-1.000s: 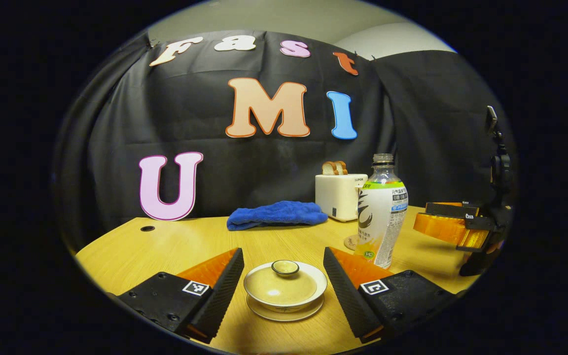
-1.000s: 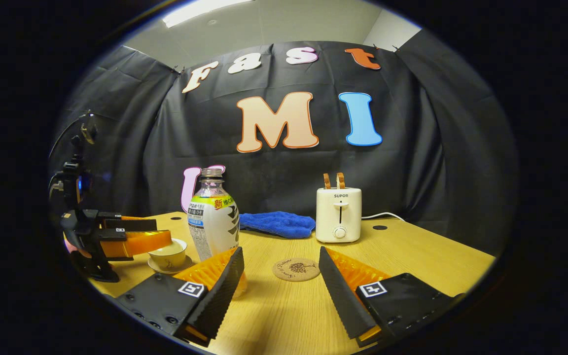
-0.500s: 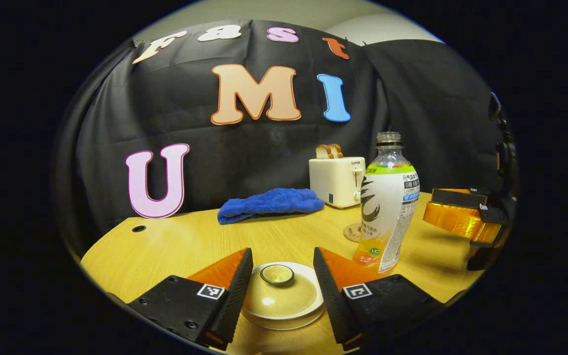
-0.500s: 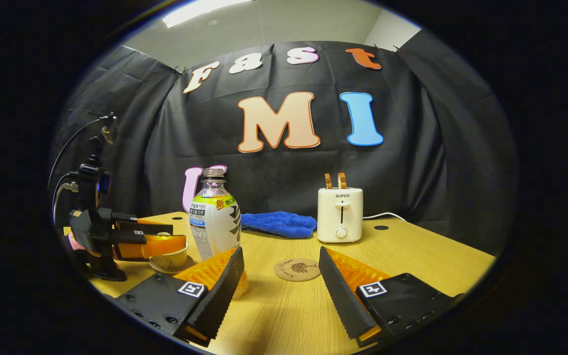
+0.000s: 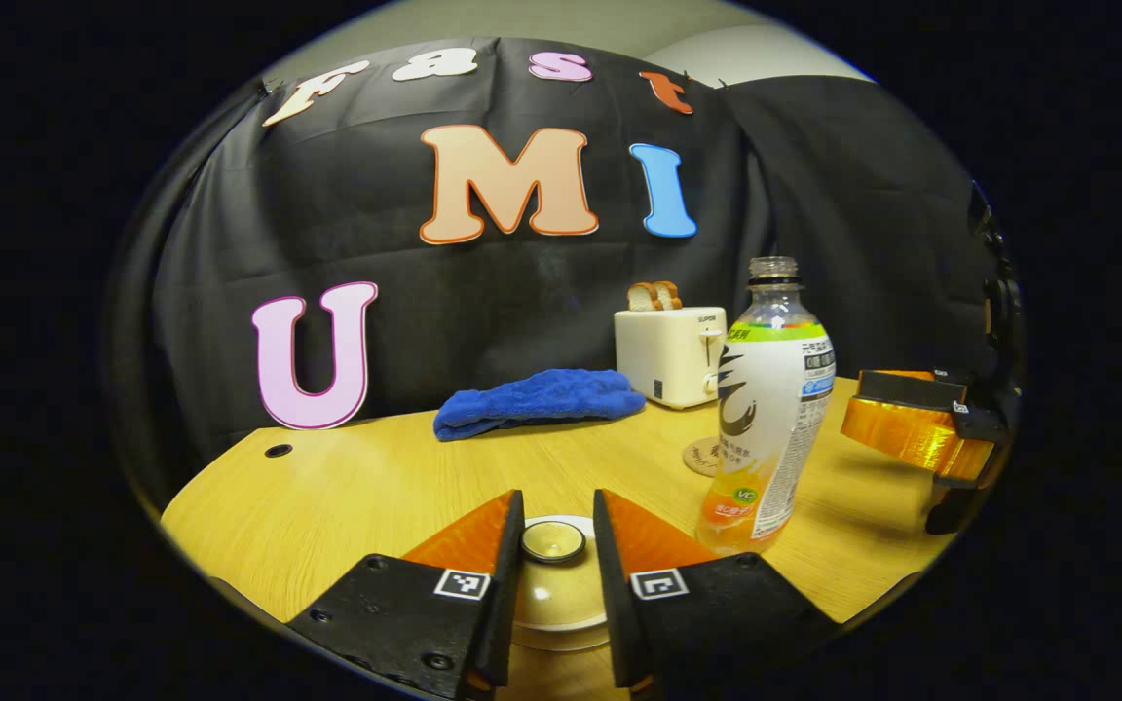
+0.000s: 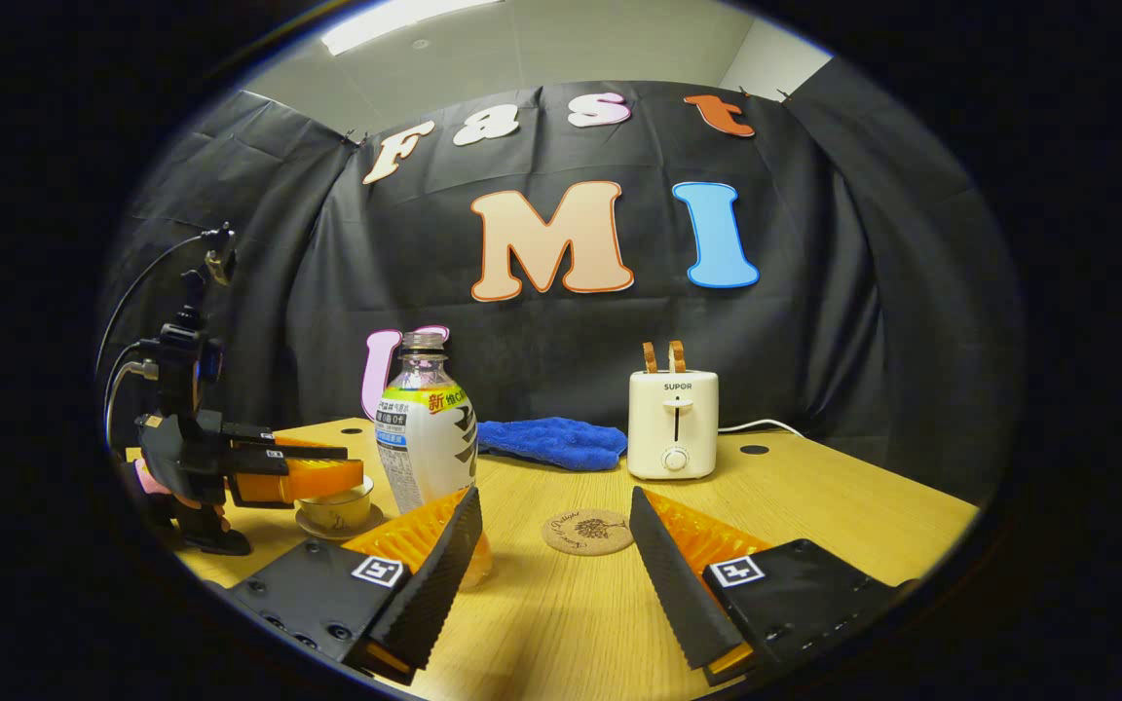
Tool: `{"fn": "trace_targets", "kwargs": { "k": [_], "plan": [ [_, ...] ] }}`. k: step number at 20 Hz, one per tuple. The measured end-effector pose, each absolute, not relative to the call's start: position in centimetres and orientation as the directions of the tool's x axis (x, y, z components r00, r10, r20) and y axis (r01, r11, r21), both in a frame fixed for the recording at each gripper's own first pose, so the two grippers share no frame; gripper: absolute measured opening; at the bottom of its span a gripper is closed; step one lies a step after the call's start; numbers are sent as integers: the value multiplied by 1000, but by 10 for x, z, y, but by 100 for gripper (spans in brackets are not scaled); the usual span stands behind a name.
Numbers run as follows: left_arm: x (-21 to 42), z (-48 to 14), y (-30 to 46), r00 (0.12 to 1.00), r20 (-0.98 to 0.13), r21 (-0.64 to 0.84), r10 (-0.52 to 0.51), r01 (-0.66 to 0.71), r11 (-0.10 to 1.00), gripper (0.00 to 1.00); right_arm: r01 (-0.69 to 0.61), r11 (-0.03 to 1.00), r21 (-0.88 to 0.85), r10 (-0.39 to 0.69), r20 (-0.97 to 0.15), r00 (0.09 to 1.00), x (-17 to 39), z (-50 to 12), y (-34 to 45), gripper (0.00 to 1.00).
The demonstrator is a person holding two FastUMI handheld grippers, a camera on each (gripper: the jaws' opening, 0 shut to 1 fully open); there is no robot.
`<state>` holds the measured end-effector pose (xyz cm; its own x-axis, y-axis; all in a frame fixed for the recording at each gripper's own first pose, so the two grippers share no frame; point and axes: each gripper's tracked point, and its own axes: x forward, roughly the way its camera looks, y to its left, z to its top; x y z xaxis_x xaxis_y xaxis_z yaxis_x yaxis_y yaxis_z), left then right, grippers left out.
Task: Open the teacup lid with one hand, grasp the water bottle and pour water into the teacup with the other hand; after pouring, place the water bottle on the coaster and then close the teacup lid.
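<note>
Left hand-held gripper (image 5: 553, 526) pinches one lid knob (image 5: 552, 540); one bottle (image 5: 764, 409) beside.

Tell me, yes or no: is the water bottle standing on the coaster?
No, the bottle stands on the bare table, left of the coaster.

A lidded cream teacup (image 5: 561, 584) on its saucer, an uncapped water bottle (image 5: 766, 404) upright nearby, round coaster (image 6: 587, 532) beyond.

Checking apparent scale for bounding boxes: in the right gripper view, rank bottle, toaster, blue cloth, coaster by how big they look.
1. Bottle, nearest the camera, so partly inflated.
2. Toaster.
3. Blue cloth, close to the toaster in area; unsure.
4. Coaster, smallest.
</note>
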<state>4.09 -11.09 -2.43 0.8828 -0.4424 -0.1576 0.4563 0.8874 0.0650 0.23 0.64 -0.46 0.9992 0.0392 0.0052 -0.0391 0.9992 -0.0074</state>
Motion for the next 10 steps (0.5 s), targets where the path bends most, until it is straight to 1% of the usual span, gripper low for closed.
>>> {"fn": "trace_targets", "kwargs": {
  "k": [1, 2, 7, 8, 9, 10],
  "plan": [
    [42, -24, -111, 883, -158, 66, -442, 456, 888, 31, -39, 999, -7, 39, 5, 999, 3, -4, 7, 94],
    [40, -24, -111, 883, -157, 67, -442, 456, 887, 30, -39, 999, -8, 39, 5, 999, 2, -5, 7, 94],
    [40, -22, -112, 883, -148, 61, -445, 458, 887, 28, -41, 999, -8, 41, 5, 999, 2, -4, 7, 94],
    [40, -21, -110, 885, -138, 56, -445, 456, 888, 28, -41, 999, -7, 41, 5, 999, 2, -5, 7, 96],
    [39, -18, -108, 887, -123, 49, -444, 453, 890, 28, -41, 999, -8, 41, 5, 999, 2, -5, 7, 94],
    [37, -15, -106, 890, -104, 41, -444, 450, 892, 28, -41, 999, -8, 41, 5, 999, 2, -5, 7, 94]
  ]
}}
